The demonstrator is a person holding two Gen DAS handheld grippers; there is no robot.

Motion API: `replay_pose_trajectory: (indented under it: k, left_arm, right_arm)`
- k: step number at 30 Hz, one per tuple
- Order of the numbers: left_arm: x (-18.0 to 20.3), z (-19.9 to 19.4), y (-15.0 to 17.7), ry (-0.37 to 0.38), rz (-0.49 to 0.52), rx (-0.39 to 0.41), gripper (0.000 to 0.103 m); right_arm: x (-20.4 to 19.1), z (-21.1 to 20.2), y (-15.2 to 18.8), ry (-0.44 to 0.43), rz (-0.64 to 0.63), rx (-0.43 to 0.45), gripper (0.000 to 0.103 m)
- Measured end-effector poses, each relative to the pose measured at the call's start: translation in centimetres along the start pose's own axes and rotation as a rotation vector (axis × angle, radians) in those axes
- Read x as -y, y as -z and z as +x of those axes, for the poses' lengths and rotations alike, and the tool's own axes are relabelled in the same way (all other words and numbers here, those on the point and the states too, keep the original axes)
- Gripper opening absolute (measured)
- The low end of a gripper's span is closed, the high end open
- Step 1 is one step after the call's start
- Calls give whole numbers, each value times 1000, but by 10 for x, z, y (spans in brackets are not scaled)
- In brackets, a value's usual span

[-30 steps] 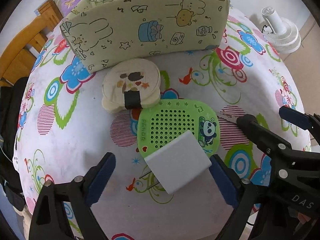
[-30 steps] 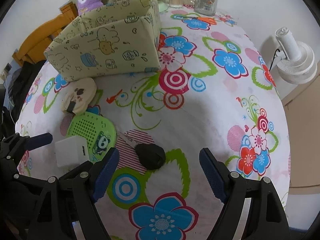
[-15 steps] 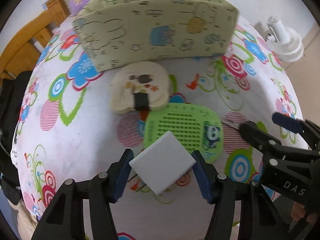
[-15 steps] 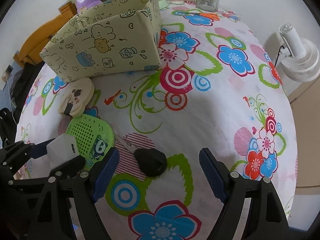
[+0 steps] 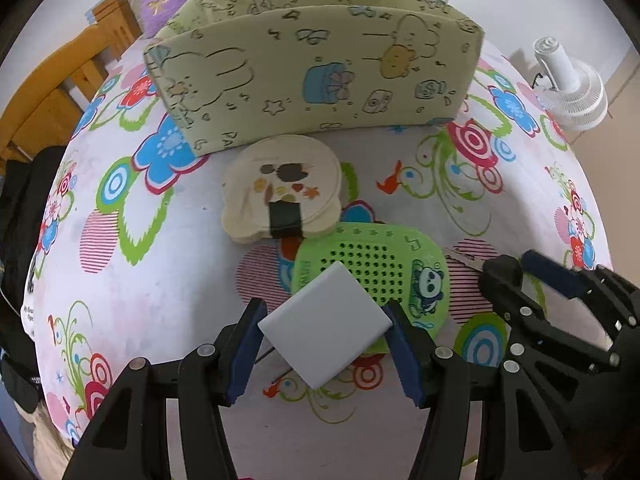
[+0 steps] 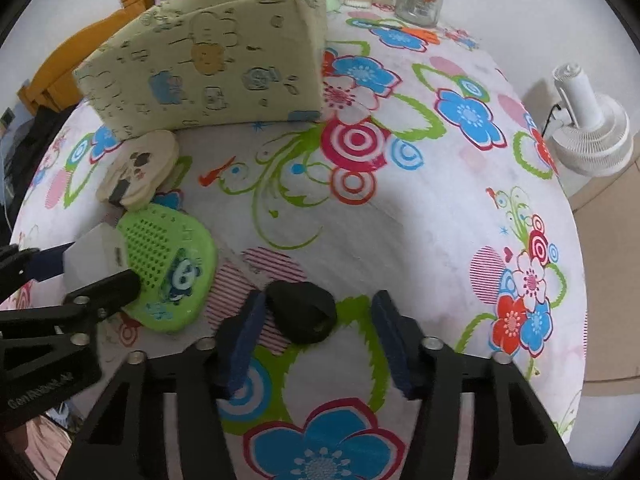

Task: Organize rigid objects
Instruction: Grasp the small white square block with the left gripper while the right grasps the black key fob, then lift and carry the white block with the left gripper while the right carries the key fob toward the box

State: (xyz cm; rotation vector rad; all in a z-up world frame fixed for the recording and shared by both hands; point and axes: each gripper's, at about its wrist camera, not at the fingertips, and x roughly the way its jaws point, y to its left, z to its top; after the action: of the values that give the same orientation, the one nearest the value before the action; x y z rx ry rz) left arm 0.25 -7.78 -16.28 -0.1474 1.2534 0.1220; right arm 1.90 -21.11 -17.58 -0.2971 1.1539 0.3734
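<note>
**A:** What did your left claw have?

**B:** My left gripper (image 5: 326,344) was clamped on a white square plastic block (image 5: 325,329), its blue pads pressing the block's two side corners. The block sat at six o'clock in my left view, overlapping the near edge of a green perforated panda-print plastic case (image 5: 384,276) on the flowered tablecloth (image 5: 460,208).

**A:** And the right one?

**B:** My right gripper (image 6: 316,332) was closing around a black rounded car-key fob (image 6: 302,312). The left pad (image 6: 244,344) touched it; the right pad stood apart.

**A:** What else lay there?

**B:** A cream wooden coaster stack with a dark band (image 5: 282,188) lay at twelve o'clock from the case, just before a pale green cartoon-print storage box (image 5: 316,76).
</note>
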Motion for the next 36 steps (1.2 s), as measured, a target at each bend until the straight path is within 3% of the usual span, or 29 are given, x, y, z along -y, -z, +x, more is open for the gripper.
replay_pose_trajectory:
  k: [1, 5, 36]
  left_arm:
    - [2, 0, 1, 4, 2, -1, 62]
    - [3, -2, 2, 8, 9, 2, 62]
    - [-15, -74, -44, 7, 14, 110, 61]
  right_arm:
    - [-4, -1, 1, 0, -11, 8, 40]
    - [-7, -1, -1, -2, 0, 16, 38]
    - [-9, -71, -61, -30, 112, 134, 38]
